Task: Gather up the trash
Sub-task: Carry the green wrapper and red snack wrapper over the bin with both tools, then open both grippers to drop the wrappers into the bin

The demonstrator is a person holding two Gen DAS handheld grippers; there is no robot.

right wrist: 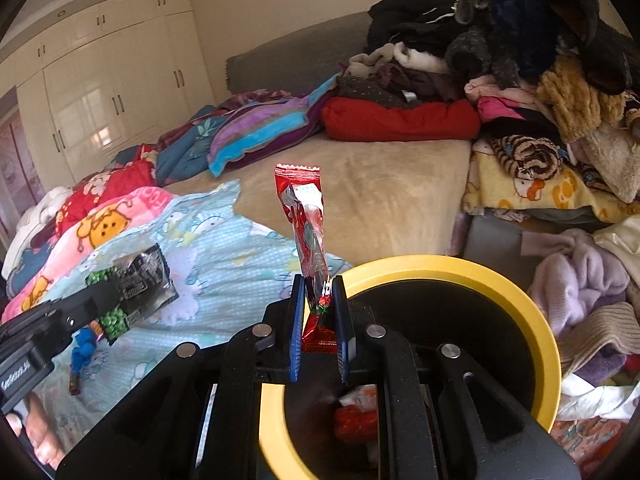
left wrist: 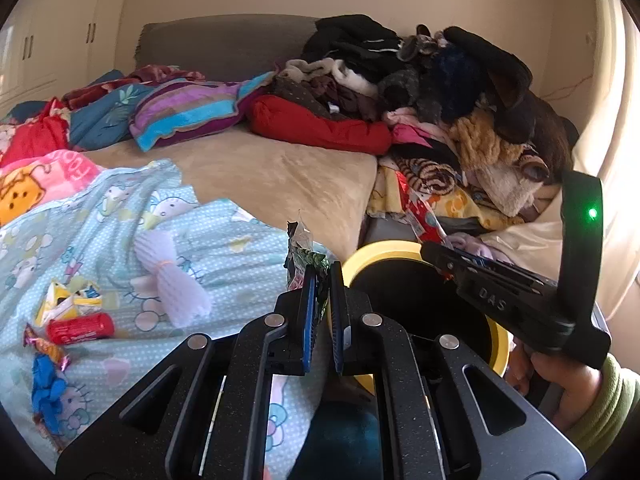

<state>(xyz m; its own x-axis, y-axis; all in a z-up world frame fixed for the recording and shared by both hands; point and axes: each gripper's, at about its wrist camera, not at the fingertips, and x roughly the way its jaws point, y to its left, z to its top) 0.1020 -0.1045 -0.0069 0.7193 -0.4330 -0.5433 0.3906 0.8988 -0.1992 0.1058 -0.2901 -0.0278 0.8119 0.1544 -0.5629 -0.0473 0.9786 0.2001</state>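
Observation:
My left gripper (left wrist: 320, 280) is shut on a green, black and silver snack wrapper (left wrist: 302, 250), just left of the yellow-rimmed black bin (left wrist: 380, 250). My right gripper (right wrist: 318, 286) is shut on a red wrapper (right wrist: 304, 216) that stands upright over the near left rim of the bin (right wrist: 480, 276). Red and white trash (right wrist: 356, 420) lies inside the bin. More trash lies on the light blue blanket: a red packet (left wrist: 80, 330), a yellow-white carton (left wrist: 66, 302), a candy wrapper (left wrist: 44, 346), a blue wrapper (left wrist: 48, 392) and a white foam sleeve (left wrist: 172, 288).
A big heap of clothes (left wrist: 460, 92) fills the bed's far right side, and more clothes (right wrist: 580, 276) lie right of the bin. Folded blankets (left wrist: 188, 112) line the headboard. Cream wardrobes (right wrist: 100, 88) stand at the far left. A hand in a green sleeve (left wrist: 600, 396) holds the right gripper.

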